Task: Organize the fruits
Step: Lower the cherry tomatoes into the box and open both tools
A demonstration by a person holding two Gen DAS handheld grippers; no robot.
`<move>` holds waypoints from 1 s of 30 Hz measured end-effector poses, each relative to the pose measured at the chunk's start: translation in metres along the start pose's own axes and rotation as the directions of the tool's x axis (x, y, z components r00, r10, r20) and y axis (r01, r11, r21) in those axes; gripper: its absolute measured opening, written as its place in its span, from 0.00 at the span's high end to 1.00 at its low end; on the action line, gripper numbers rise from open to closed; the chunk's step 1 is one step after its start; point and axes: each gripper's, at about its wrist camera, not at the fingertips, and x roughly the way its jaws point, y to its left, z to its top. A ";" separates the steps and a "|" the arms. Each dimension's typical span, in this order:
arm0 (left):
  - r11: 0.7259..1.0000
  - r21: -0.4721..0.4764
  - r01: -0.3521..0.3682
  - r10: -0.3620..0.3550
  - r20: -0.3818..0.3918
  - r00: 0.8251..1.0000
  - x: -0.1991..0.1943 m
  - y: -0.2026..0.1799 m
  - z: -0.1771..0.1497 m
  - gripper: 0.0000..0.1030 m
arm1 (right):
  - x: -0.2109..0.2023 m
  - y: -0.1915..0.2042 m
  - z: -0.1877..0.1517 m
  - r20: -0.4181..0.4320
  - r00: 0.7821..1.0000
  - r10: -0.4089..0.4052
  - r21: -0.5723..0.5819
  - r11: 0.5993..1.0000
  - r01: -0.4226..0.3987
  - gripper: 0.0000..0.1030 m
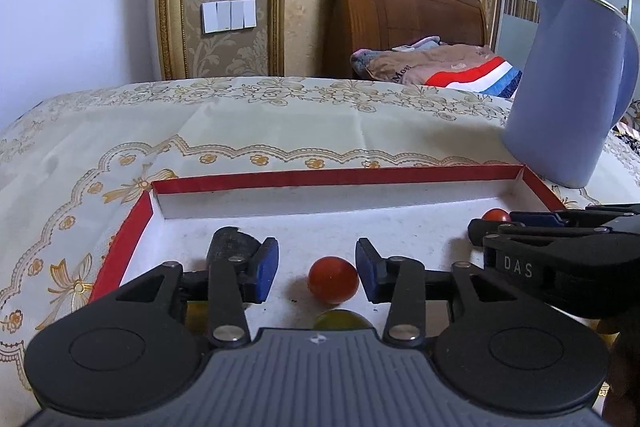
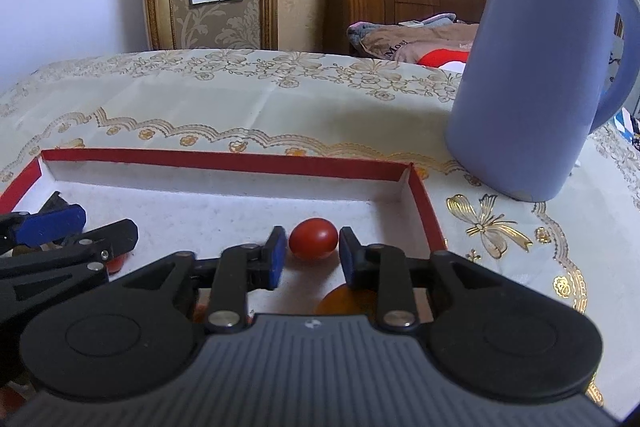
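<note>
A shallow white tray with a red rim (image 1: 340,175) (image 2: 224,161) lies on the tablecloth. In the left wrist view a red cherry tomato (image 1: 333,279) rests on the tray floor between my left gripper's (image 1: 317,269) blue pads, close to the right pad, with a wide gap on its left; the jaws are open. A yellow-green fruit (image 1: 340,321) peeks out below it. In the right wrist view another red tomato (image 2: 314,239) sits on the tray between my right gripper's (image 2: 311,253) pads, with thin gaps either side. An orange fruit (image 2: 346,301) lies just behind it, partly hidden.
A lilac-blue kettle (image 1: 568,99) (image 2: 536,79) stands on the tablecloth just beyond the tray's far right corner. The two grippers sit side by side over the tray. A wooden bed headboard (image 1: 408,11) with bedding stands behind the table.
</note>
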 end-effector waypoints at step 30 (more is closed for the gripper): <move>0.999 -0.047 -0.011 0.016 0.095 0.995 -0.047 0.011 -0.015 0.35 | -0.050 0.001 -0.020 0.144 0.989 -0.017 0.057 0.998 0.008 0.18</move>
